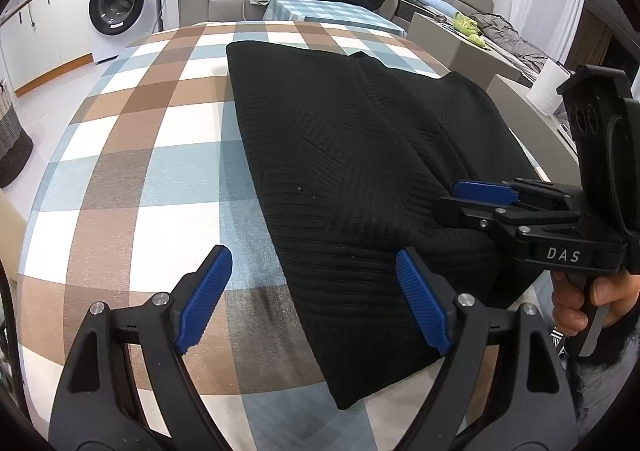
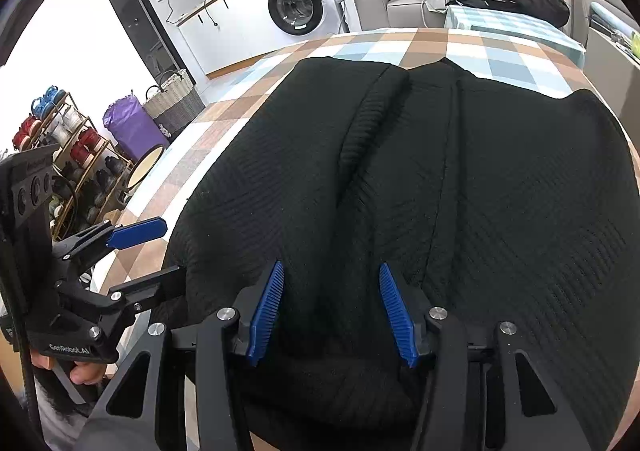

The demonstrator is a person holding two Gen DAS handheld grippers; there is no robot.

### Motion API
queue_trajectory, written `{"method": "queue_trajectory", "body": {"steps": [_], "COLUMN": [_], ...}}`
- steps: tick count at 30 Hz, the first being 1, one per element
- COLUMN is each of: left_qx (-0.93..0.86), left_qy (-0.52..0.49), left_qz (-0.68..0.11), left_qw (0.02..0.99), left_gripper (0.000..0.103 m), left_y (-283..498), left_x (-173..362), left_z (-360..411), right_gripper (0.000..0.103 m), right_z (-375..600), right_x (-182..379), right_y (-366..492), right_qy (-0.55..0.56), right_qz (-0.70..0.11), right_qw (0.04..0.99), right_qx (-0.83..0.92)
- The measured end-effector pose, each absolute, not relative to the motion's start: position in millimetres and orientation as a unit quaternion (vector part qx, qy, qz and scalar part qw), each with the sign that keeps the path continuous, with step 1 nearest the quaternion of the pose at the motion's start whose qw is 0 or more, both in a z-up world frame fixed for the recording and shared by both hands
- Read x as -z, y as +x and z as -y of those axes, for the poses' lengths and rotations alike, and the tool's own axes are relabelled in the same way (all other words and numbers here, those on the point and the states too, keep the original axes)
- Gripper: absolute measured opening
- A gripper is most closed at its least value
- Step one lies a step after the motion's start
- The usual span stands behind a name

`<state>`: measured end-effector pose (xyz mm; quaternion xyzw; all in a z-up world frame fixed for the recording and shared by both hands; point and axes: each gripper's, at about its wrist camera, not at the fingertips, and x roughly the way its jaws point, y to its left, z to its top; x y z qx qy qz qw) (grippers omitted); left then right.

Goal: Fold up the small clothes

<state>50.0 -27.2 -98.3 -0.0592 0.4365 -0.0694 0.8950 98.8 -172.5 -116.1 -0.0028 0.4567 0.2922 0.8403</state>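
- Nearest the left wrist lens is the left gripper itself, its ribbed blue pads spread wide and released; the near left edge of the black ribbed-knit garment runs between them, one pad over bare cloth-covered table, the other over the knit, neither pressing on anything.
- Under both sets of fingers lies the table with its brown, blue and white checked tablecloth; the garment is spread along it, stretching away beyond the fingertips, with a lengthwise fold already lying down its middle (a sleeve or side panel, I cannot tell which).
- The right gripper sits at the garment's near hem, jaws partly apart; a raised ridge of knit stands between the blue pads, but whether it is actually pinched I cannot tell.
- From the left wrist view the right gripper shows side-on to the right of the left fingers, low over the fabric, with a hand round its handle.
- What could go wrong, as I judge it:
  - if only the right side lifts, the hem would rise skewed and the fold come out crooked;
  - the thick knit may slip from a loose right grip and undo the lengthwise fold;
  - the left fingers could catch the tablecloth along with the knit's edge, dragging both.
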Motion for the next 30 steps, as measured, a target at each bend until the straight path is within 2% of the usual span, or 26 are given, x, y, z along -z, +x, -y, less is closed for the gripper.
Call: {"method": "queue_trajectory", "body": {"steps": [8, 20, 24, 25, 26, 27, 28, 30], "left_qx": [0.091, 0.131, 0.133, 0.133, 0.134, 0.134, 0.136, 0.142], "left_qy": [-0.047, 0.014, 0.011, 0.011, 0.010, 0.009, 0.008, 0.001], "left_qz": [-0.446, -0.466, -0.468, -0.468, -0.467, -0.466, -0.465, -0.461], "left_qw": [0.889, 0.875, 0.874, 0.874, 0.874, 0.874, 0.875, 0.876], "left_gripper": [0.082, 0.083, 0.083, 0.083, 0.083, 0.083, 0.083, 0.083], "left_y": [49, 42, 42, 42, 42, 42, 42, 39], "left_x": [102, 113, 113, 113, 112, 111, 109, 104], "left_z": [36, 63, 62, 61, 61, 60, 59, 57], "right_gripper": [0.051, 0.051, 0.051, 0.042, 0.020, 0.012, 0.007, 0.006], "right_z": [175, 199, 185, 181, 178, 173, 171, 174], "right_x": [115, 112, 117, 118, 119, 119, 115, 99], "right_y": [99, 110, 108, 106, 105, 104, 100, 93], "right_qy": [0.006, 0.098, 0.084, 0.078, 0.074, 0.070, 0.065, 0.077], "right_qz": [-0.449, -0.456, -0.454, -0.448, -0.446, -0.446, -0.434, -0.403], "right_qw": [0.845, 0.823, 0.823, 0.826, 0.824, 0.819, 0.823, 0.831], "right_qx": [-0.290, -0.324, -0.331, -0.333, -0.341, -0.355, -0.360, -0.374]}}
